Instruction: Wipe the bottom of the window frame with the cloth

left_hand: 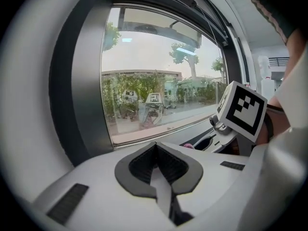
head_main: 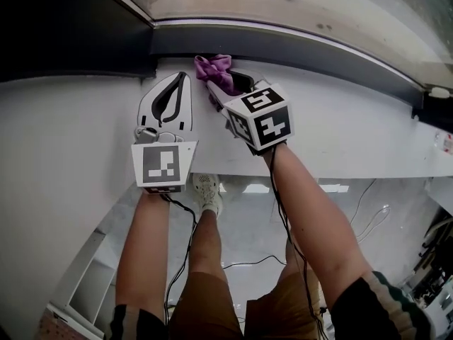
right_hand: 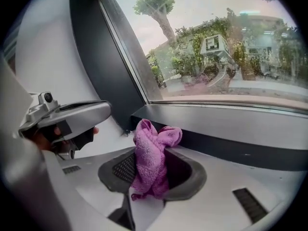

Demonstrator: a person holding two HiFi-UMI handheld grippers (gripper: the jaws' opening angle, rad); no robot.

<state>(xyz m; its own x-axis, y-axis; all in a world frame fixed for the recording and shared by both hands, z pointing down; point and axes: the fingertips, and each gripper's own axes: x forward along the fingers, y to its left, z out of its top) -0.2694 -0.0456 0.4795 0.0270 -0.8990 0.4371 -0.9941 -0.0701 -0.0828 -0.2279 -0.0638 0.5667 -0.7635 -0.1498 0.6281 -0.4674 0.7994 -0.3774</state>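
A crumpled purple cloth [head_main: 214, 67] [right_hand: 150, 153] is pinched in my right gripper [head_main: 225, 83] [right_hand: 151, 155], which is shut on it; the cloth's top bunches out above the jaws. The cloth sits just short of the dark bottom rail of the window frame [head_main: 304, 48] [right_hand: 231, 124], near its left corner; whether it touches the rail I cannot tell. My left gripper [head_main: 182, 78] [left_hand: 155, 148] rests a little to the left over the white sill [head_main: 354, 133], jaws shut with nothing between them. In the left gripper view the right gripper's marker cube [left_hand: 243, 110] shows beside it.
The dark upright of the window frame [right_hand: 106, 52] [left_hand: 82, 81] stands at the left corner. Beyond the glass are trees and buildings. Below the sill, the head view shows the person's legs, a shoe [head_main: 207, 191], cables on the floor [head_main: 248, 264] and shelving [head_main: 432, 275] at the right.
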